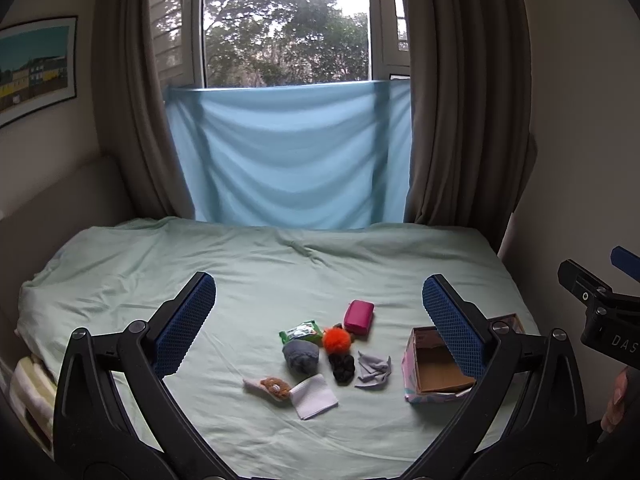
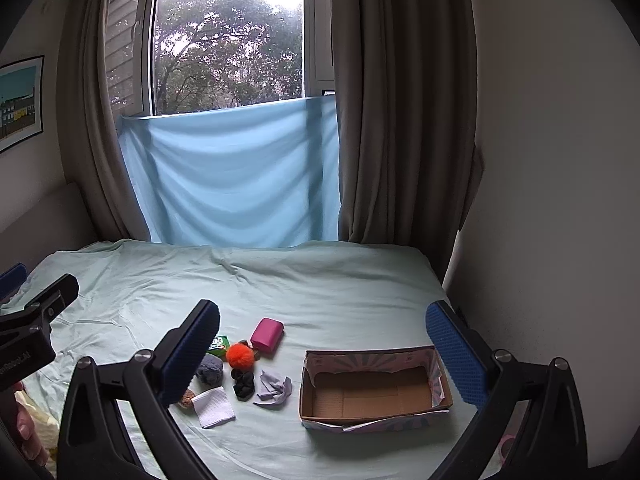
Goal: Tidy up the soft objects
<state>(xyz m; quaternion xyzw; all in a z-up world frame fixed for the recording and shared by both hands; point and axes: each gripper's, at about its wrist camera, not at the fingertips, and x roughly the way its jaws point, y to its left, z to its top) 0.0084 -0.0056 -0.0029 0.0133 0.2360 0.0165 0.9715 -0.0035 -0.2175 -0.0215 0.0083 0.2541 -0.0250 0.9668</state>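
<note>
Several soft items lie grouped on the green bedsheet (image 1: 280, 272): a pink pouch (image 1: 359, 316), a green packet (image 1: 301, 331), an orange pompom (image 1: 337, 340), a grey knit ball (image 1: 301, 356), a black scrunchie (image 1: 342, 368), a crumpled grey cloth (image 1: 373, 370), a white folded cloth (image 1: 314, 396) and a small bear item (image 1: 274, 388). An empty open cardboard box (image 2: 372, 392) stands to their right. My left gripper (image 1: 320, 320) is open and empty above the pile. My right gripper (image 2: 320, 352) is open and empty, above the pouch (image 2: 267, 334) and the box.
A blue cloth (image 1: 288, 160) hangs under the window between brown curtains (image 1: 460, 120). The wall (image 2: 560, 160) closes the bed's right side. A headboard (image 1: 52, 200) stands at left. Striped bedding (image 1: 28, 392) lies at the bed's left edge.
</note>
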